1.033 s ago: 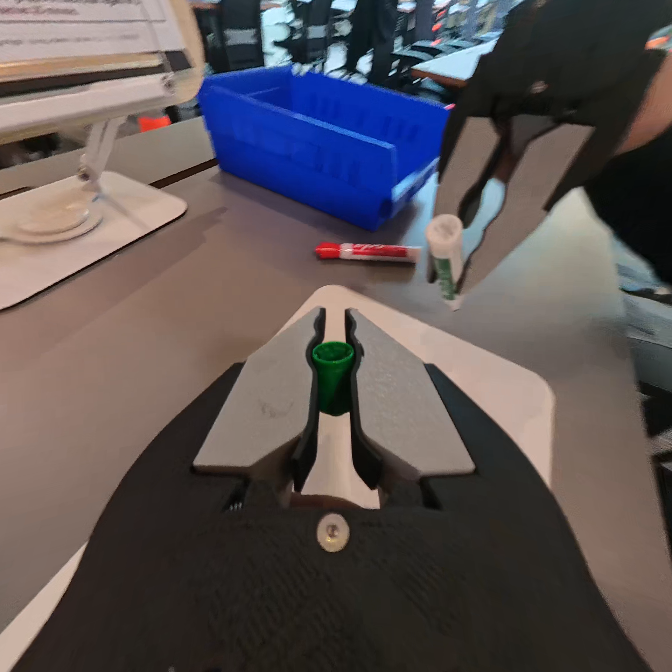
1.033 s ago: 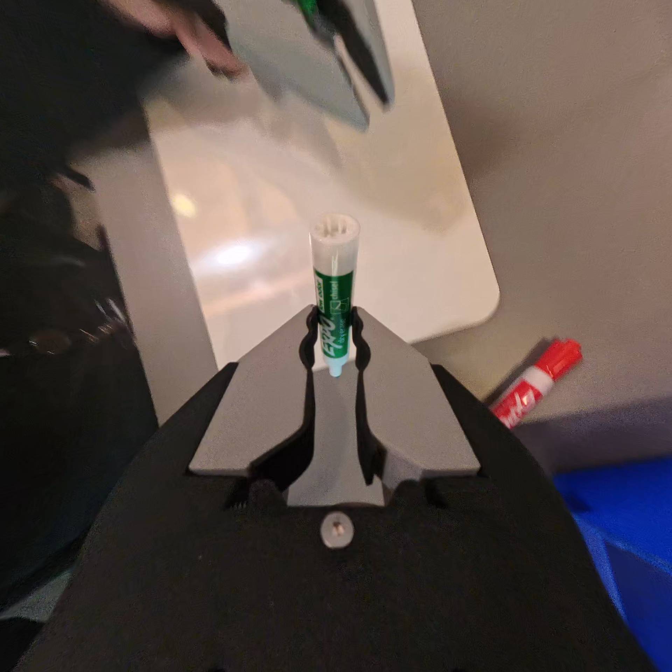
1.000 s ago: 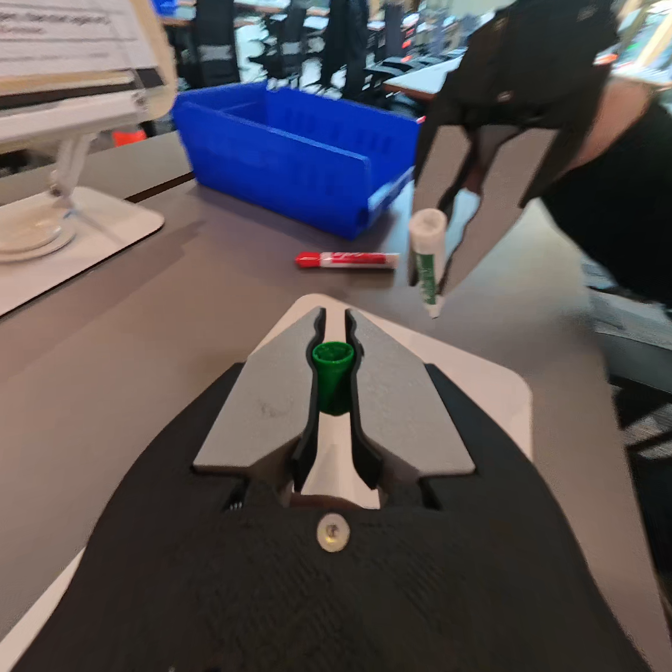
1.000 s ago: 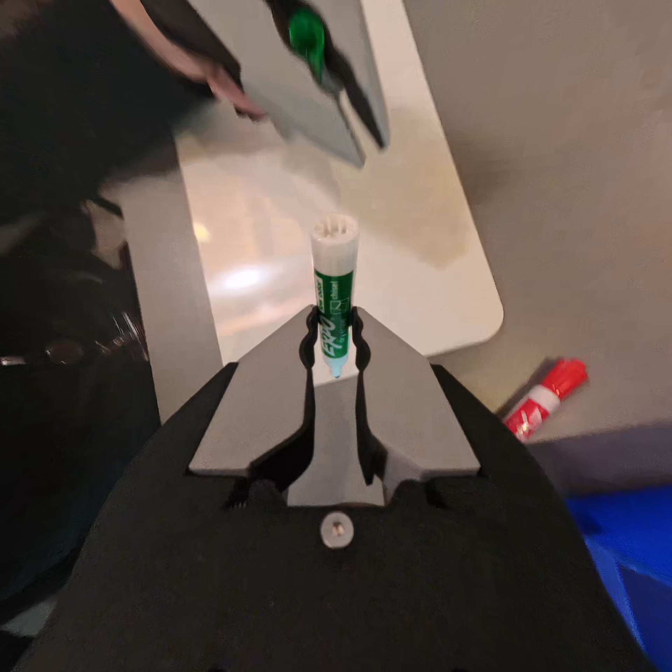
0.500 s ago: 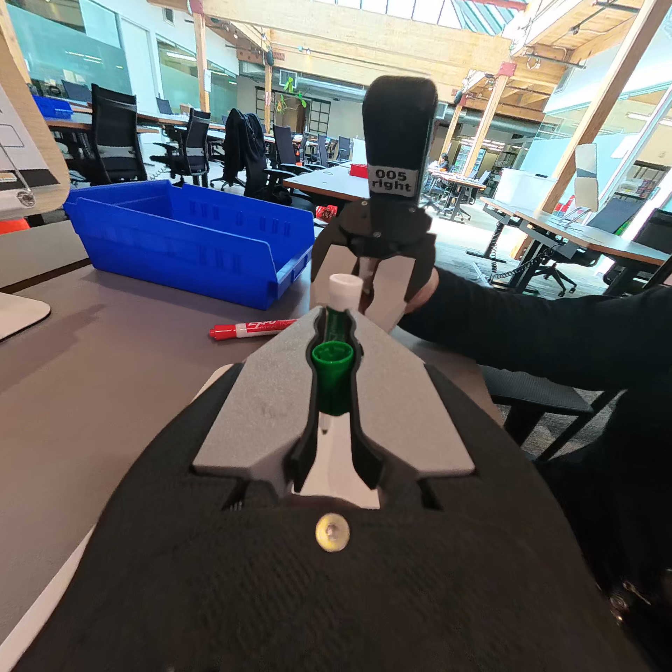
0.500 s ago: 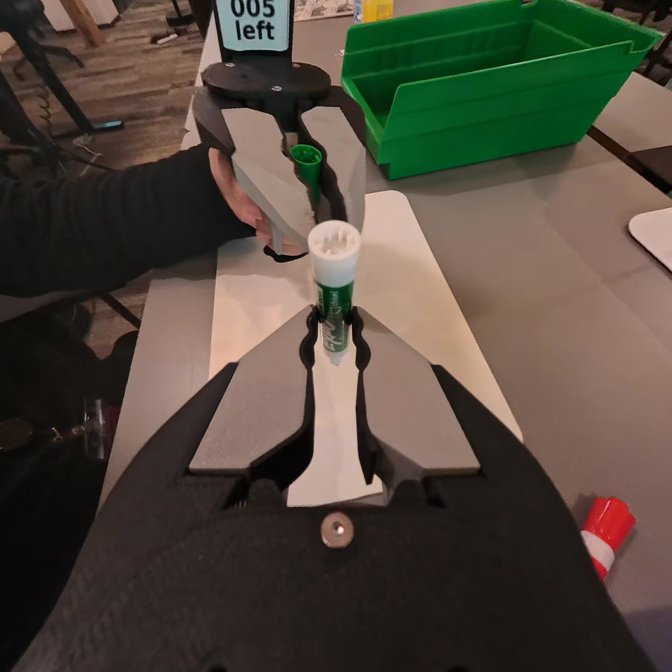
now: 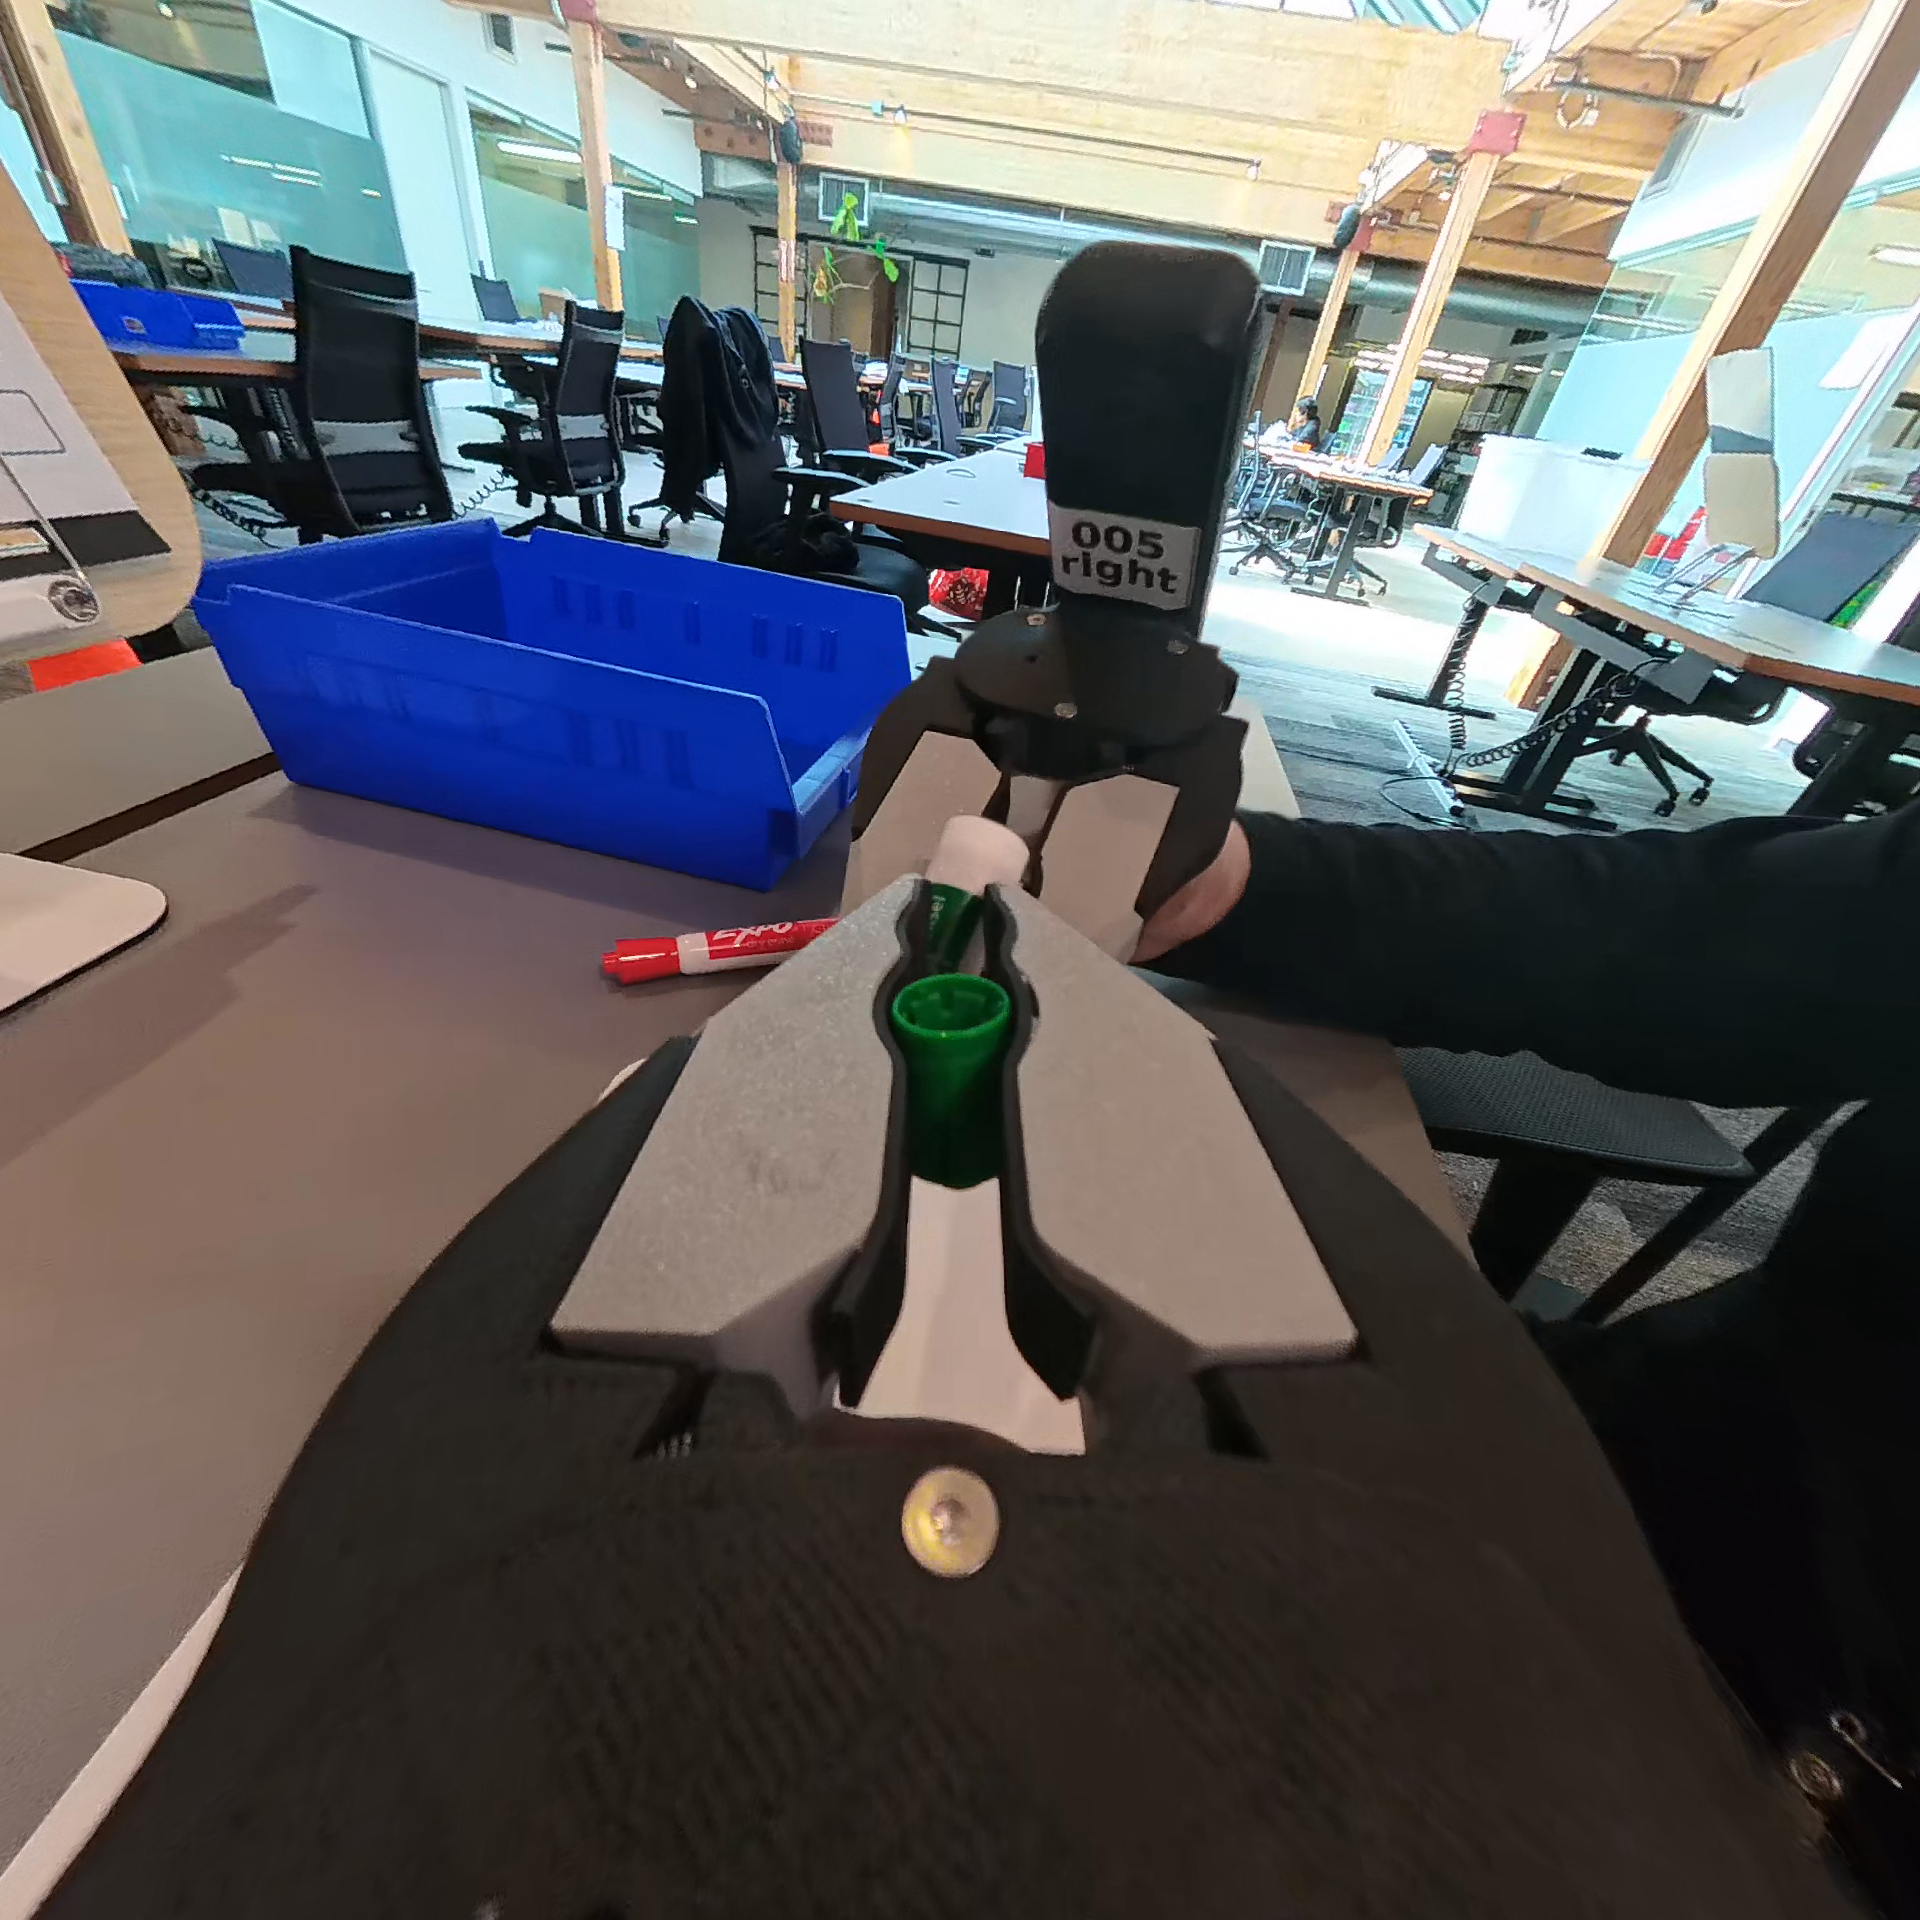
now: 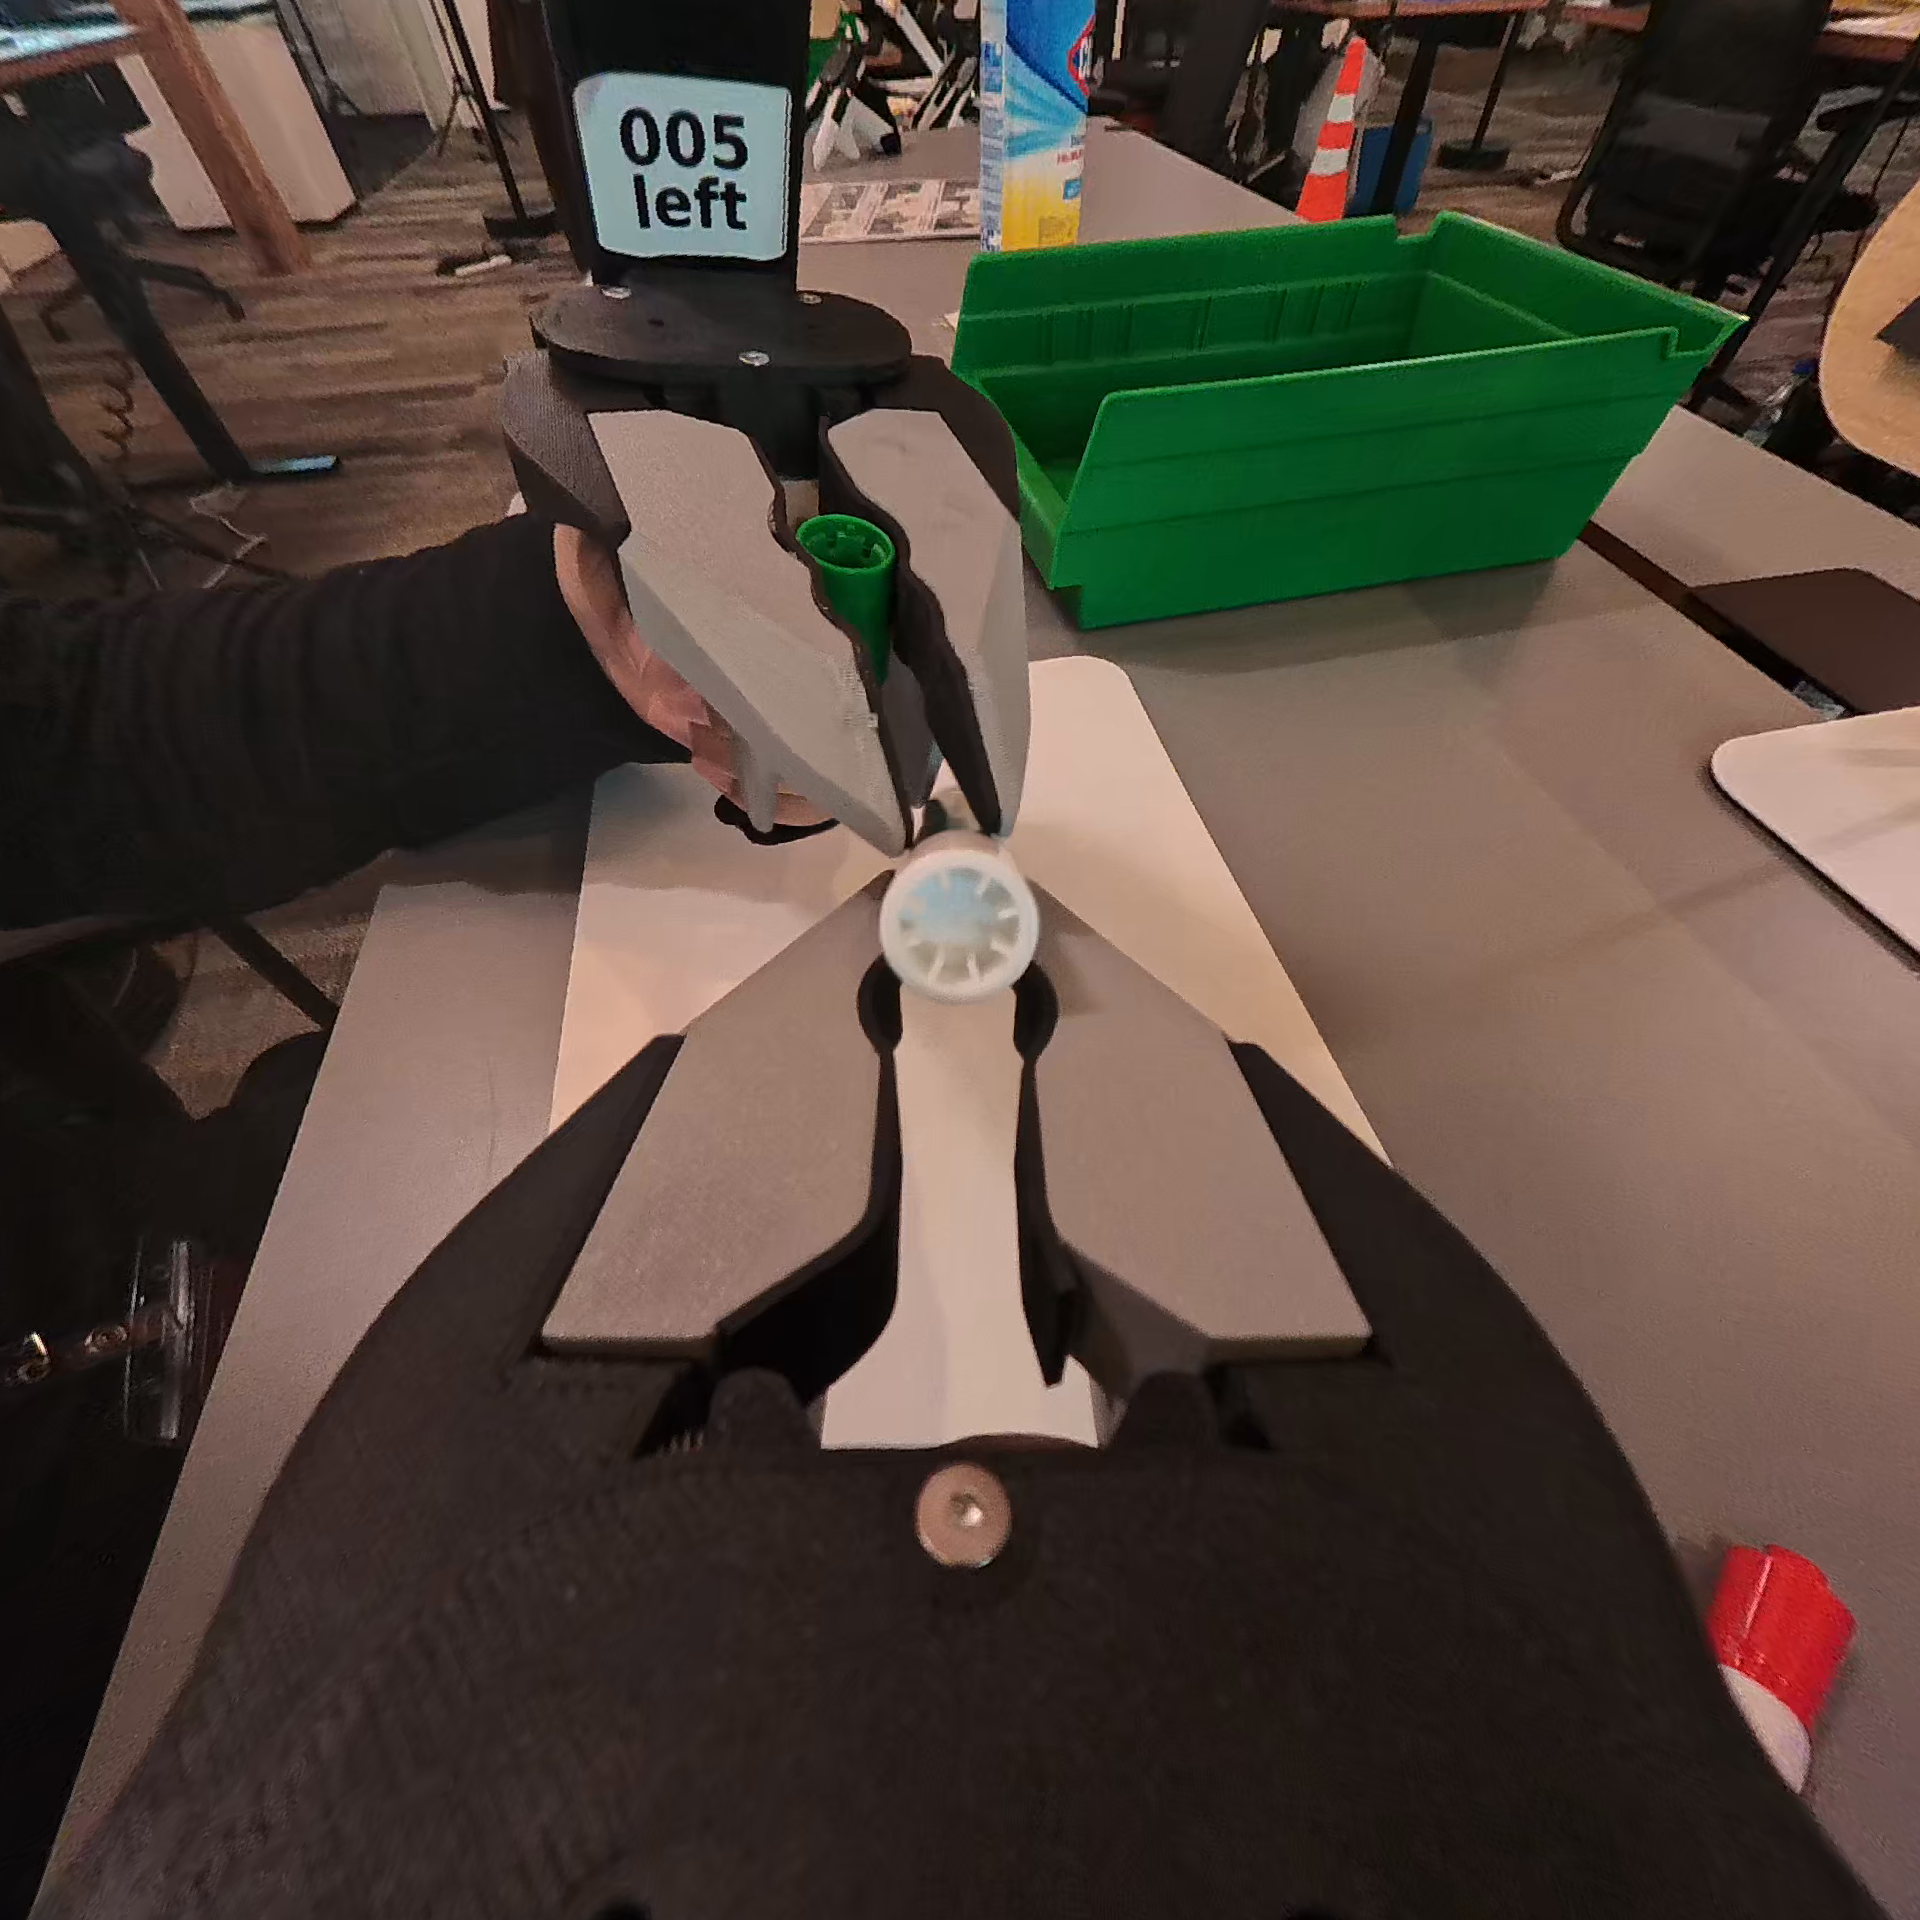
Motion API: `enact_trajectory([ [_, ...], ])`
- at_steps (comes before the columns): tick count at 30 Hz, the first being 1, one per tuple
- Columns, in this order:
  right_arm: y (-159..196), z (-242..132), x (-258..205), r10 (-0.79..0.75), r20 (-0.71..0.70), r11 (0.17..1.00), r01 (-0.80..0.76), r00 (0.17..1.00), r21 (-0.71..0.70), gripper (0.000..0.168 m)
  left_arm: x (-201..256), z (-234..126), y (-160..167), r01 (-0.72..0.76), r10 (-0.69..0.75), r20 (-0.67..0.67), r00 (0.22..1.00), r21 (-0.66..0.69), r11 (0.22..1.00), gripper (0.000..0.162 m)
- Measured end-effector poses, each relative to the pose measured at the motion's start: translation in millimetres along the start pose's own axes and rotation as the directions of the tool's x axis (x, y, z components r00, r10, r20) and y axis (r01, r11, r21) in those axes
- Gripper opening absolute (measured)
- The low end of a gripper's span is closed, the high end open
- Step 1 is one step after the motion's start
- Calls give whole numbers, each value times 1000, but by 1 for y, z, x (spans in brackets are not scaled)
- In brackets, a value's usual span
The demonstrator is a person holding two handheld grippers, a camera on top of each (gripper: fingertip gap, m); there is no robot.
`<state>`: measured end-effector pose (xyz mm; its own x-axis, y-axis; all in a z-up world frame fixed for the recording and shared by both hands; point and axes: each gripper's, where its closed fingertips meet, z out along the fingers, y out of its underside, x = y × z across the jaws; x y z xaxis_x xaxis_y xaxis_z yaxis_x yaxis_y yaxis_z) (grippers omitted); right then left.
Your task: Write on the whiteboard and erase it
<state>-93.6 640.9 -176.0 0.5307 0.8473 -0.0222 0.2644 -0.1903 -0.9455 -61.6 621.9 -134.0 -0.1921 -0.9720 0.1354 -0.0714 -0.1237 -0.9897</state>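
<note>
My left gripper (image 7: 956,904) is shut on a green marker cap (image 7: 951,1070), open end facing forward. My right gripper (image 8: 958,940) is shut on the green marker (image 8: 958,925), whose white back end faces the right camera. The two grippers face each other above the whiteboard (image 8: 1101,790). The left gripper's fingertips (image 8: 940,821) touch or nearly touch the marker's far end. In the left wrist view the marker (image 7: 977,847) slants down between my left fingers toward the cap. Its tip is hidden. The cap also shows in the right wrist view (image 8: 852,582).
A red marker (image 7: 727,945) lies on the grey table near a blue bin (image 7: 540,686); it also shows in the right wrist view (image 8: 1777,1652). A green bin (image 8: 1299,416) stands behind the whiteboard. A second white board (image 8: 1839,800) lies at the right. A spray can (image 8: 1034,114) stands far back. The left gripper's tips are roughly 5 cm from the right gripper's.
Both grippers have tilted up from the table to face each other and closed in. The marker has swung in the right gripper to lie end-on, pointing at the left gripper.
</note>
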Motion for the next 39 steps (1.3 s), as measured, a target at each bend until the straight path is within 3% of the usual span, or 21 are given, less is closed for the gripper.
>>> enact_trajectory([
  [8,2,-14,8,48,7,998,-48,999,50,14,-15,-17,-5,-51,52,87,995,-12,999,8],
  [13,8,-22,12,61,12,997,-61,998,42,14,-31,-35,17,-109,134,144,981,-173,979,8],
  [20,9,-27,10,49,31,997,-50,998,50,14,-30,-32,46,-158,198,99,975,-318,935,9],
  [39,7,-26,3,25,52,998,-28,998,55,14,-22,-24,61,-210,249,55,967,-381,901,9],
])
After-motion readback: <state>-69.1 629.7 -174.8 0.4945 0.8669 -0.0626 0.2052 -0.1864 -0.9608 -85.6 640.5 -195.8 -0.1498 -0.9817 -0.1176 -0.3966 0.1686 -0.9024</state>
